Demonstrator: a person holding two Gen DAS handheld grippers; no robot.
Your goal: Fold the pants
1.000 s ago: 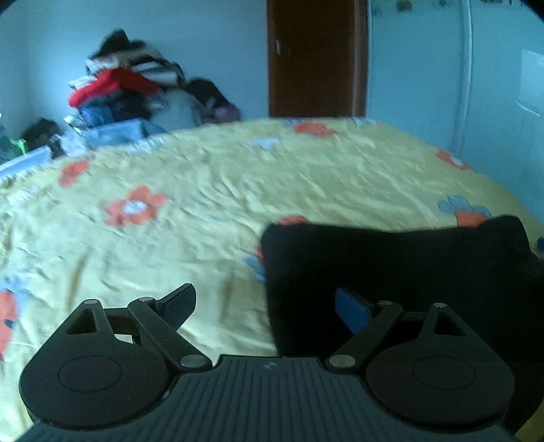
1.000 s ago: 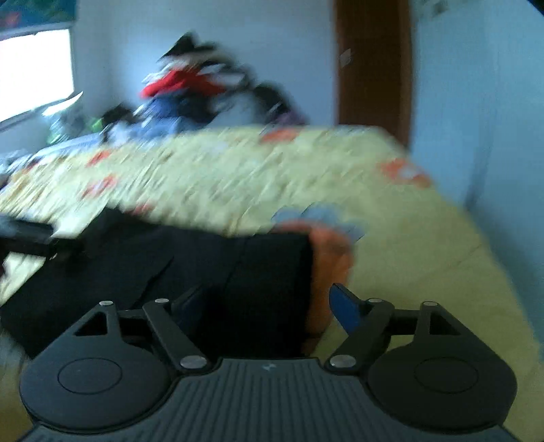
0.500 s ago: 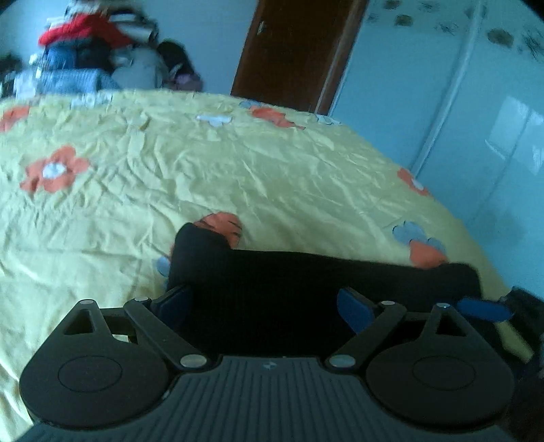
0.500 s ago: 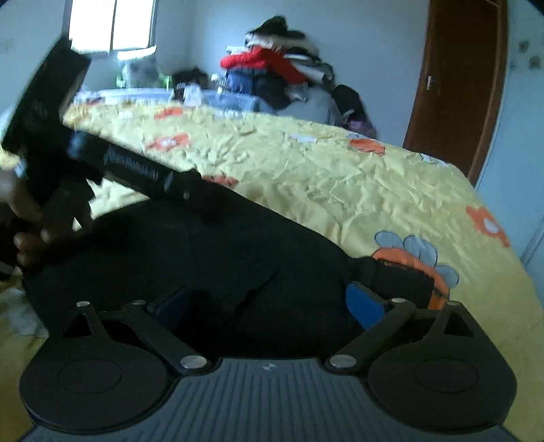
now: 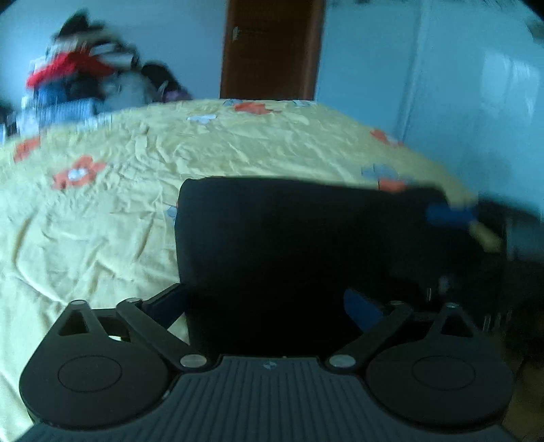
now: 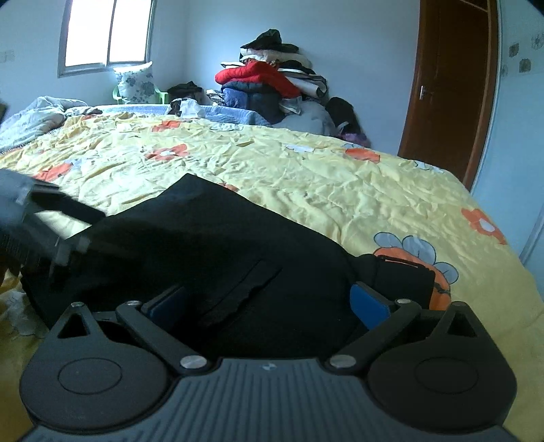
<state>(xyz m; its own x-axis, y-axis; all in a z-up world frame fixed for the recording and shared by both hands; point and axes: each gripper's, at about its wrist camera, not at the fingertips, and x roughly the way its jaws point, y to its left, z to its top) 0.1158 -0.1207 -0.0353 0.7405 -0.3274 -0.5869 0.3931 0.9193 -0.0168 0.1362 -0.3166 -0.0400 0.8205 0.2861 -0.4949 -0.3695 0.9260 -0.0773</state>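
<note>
Since the earlier frame both claws had just been opening. The left claw [image 5: 265, 302] stood wide, its blue pads either side of the black pants [image 5: 289, 244] without pressing them. The right claw [image 6: 268, 302] gaped likewise, gripping nothing. The pants lay folded near the bed's [image 6: 306, 176] near edge; probably one more fold remained.

Cool, dim daylight is admitted through the window [image 6: 107, 32] at the upper left of the right wrist view, which is rendered sharp; the left wrist view is smeared by motion blur; straight lines are bowed and corners blackened by fisheye distortion.
</note>
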